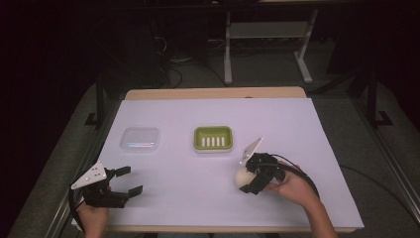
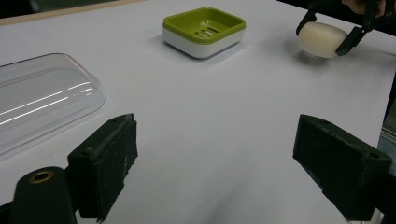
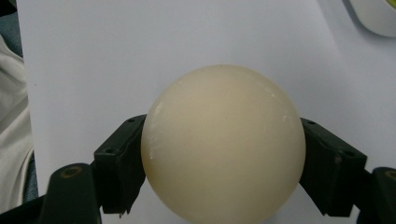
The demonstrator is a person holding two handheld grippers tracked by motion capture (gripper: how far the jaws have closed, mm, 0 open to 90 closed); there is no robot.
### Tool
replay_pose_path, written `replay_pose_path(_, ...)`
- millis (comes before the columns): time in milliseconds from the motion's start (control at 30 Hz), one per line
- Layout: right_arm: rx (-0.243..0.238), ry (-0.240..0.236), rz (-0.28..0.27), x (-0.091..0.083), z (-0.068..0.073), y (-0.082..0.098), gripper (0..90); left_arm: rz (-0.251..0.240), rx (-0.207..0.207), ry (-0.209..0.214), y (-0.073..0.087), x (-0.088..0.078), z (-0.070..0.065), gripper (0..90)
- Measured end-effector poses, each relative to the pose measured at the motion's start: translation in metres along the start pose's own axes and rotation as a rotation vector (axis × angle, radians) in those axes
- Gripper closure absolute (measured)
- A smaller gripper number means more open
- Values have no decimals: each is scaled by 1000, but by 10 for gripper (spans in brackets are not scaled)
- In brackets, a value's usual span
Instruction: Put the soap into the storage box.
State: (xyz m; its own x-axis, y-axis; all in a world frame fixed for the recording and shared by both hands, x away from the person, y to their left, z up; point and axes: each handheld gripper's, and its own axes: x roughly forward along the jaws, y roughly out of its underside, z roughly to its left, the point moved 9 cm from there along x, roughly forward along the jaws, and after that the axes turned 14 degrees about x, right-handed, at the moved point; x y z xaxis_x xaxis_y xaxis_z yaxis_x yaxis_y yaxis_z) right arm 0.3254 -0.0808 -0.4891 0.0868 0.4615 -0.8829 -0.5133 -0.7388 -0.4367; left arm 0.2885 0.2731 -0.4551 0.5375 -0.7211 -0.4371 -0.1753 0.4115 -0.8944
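High view, nearest edge first: the left tongs (image 1: 125,181) rest low at the front left corner of the white-covered counter (image 1: 297,129), held by a hand coming in from the bottom, jaws spread wide with nothing between them. In the left gripper view the two black jaws stand far apart over bare white surface. To the right, a little farther in, the right tongs (image 1: 247,179) are pinching a cream-coloured bar of soap (image 1: 243,177), one jaw on each side of it. The right gripper view shows the soap (image 3: 223,142) as a smooth, rounded pale lump wedged between both jaws, each jaw touching its flank, with the white counter behind it. Whether the soap sits on the counter or is lifted just off it, I cannot tell; in the left gripper view the soap (image 2: 322,39) appears low against the surface with a faint shadow beneath.

Farther back, near the counter's middle, sits a green soap dish (image 1: 213,138) with a white base and slotted floor, well apart from the soap. Left of it lies a clear plastic lid (image 1: 140,139), flat on the counter, near the dish but not touching it.
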Motion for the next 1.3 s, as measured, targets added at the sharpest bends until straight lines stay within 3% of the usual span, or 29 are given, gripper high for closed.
replay_pose_path(433, 0, -13, -38, -9, -7, -18, 231, -2, 0, -2, 1, -1, 2, 131)
replay_pose_path(1300, -33, -18, -47, -13, -15, -62, 231, -6, -5, -7, 0, -2, 2, 131)
